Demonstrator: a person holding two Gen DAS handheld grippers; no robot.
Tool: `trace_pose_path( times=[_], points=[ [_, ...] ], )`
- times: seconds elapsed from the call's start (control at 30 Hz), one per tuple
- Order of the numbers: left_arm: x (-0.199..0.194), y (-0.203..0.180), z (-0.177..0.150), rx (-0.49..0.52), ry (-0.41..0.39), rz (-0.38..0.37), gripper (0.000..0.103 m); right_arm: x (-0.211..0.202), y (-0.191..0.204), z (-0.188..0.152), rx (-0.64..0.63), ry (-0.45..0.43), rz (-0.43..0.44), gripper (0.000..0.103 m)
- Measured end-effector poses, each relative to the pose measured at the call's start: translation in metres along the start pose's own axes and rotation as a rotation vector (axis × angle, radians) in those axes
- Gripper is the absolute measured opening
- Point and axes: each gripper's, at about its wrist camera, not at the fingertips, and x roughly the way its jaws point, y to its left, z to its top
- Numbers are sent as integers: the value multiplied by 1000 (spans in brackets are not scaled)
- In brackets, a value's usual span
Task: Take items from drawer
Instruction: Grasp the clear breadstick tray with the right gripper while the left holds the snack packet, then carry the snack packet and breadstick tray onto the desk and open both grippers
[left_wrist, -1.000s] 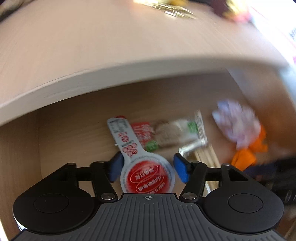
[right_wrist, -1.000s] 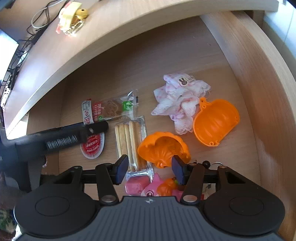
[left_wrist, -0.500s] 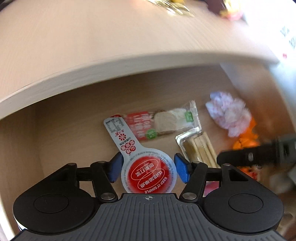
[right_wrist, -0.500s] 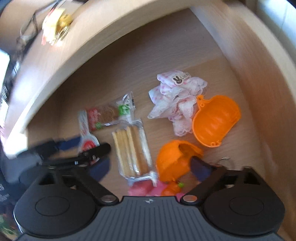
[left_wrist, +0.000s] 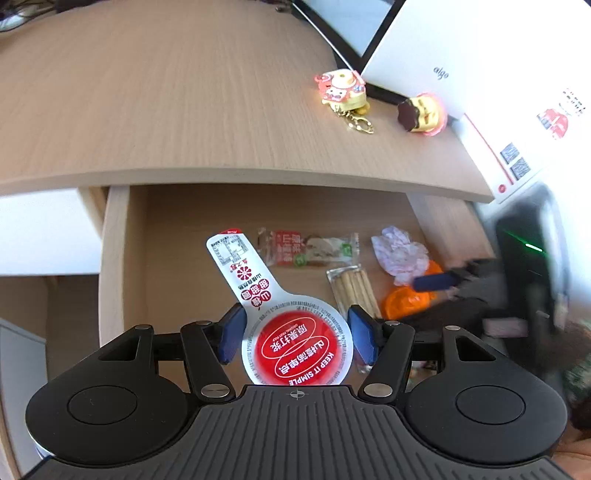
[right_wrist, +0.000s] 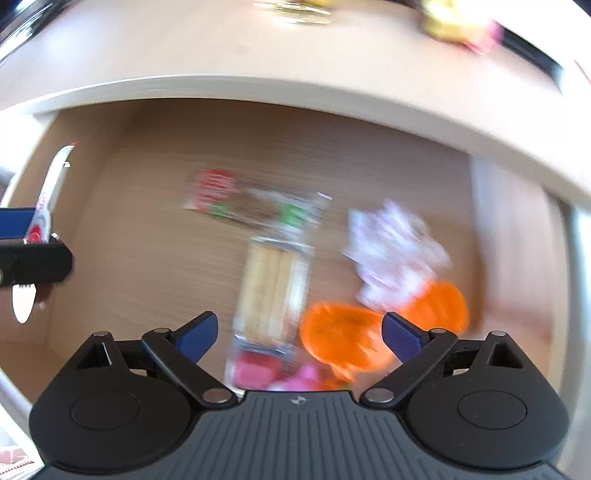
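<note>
My left gripper (left_wrist: 296, 338) is shut on a red-and-white lidded snack cup (left_wrist: 295, 350), held above the open drawer (left_wrist: 112, 258); its long tab points away from me. In the blurred right wrist view my right gripper (right_wrist: 299, 334) stands wide, its jaws closing, with nothing pressed between the pads. Below it in the drawer lie a clear pack of biscuit sticks (right_wrist: 273, 291) and an orange pumpkin half (right_wrist: 343, 339). A second orange half (right_wrist: 439, 306), a pink-white cloth (right_wrist: 395, 247) and a red-green snack bar (right_wrist: 251, 199) lie further in. The held cup (right_wrist: 48, 192) shows at the left edge.
The desk top (left_wrist: 184, 92) overhangs the drawer's back. On it are two toy keychains (left_wrist: 343, 92) (left_wrist: 423, 114) and a white box (left_wrist: 424, 55). A pink toy (right_wrist: 295, 376) lies near the drawer's front. The drawer's right wall (right_wrist: 509, 240) is close to the orange halves.
My left gripper rose and pulled back with the cup, so the desk top now shows. My right gripper opened wide, rolled, and shifted over the biscuit pack and orange half.
</note>
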Motion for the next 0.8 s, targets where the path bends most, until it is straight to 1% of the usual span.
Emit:
trace_pose_path(
  times=[0.03,0.07,0.1,0.17,0.2,0.23,0.3,0.37,0.43,0.5,0.57,0.63,0.67,0.7,0.8],
  points=[
    [5,-1,4,-9,-3,-1,65,4,5,4,-22,10,-14,93],
    [7,-4,1,-17,-4,-3,65,8,9,8,-43,20,-32,88],
    [6,-3,0,-21,-8,-7,65,13,12,12,-57,33,-40,85],
    [-6,0,-2,-24,-24,-6,65,24,11,17,-57,82,-13,74],
    [-3,-5,-2,-24,-31,-4,65,29,9,18,-47,108,9,70],
    [-6,-6,-3,-25,-36,-3,65,28,6,19,-37,102,25,64],
    [-7,-8,-4,-20,-43,-1,65,20,6,19,-51,91,14,34],
    [-12,-8,-5,-10,-47,4,65,1,4,15,-55,43,42,32],
    [-17,-9,-7,-5,-48,-1,65,-25,2,9,-45,-30,60,31],
    [-19,-10,-5,3,-50,-15,65,-54,-3,3,-7,-97,109,31],
    [-29,-10,0,3,-78,-38,65,-84,-11,2,36,-160,161,31],
    [-42,-10,16,9,-135,-65,65,-119,-20,1,78,-254,183,31],
    [-46,-12,30,21,-166,-71,65,-137,-25,2,94,-303,189,31],
    [-53,-14,42,41,-198,-70,65,-151,-16,5,111,-357,190,31],
    [-66,-24,85,121,-287,-55,65,-200,-36,11,149,-502,162,31]
  ],
)
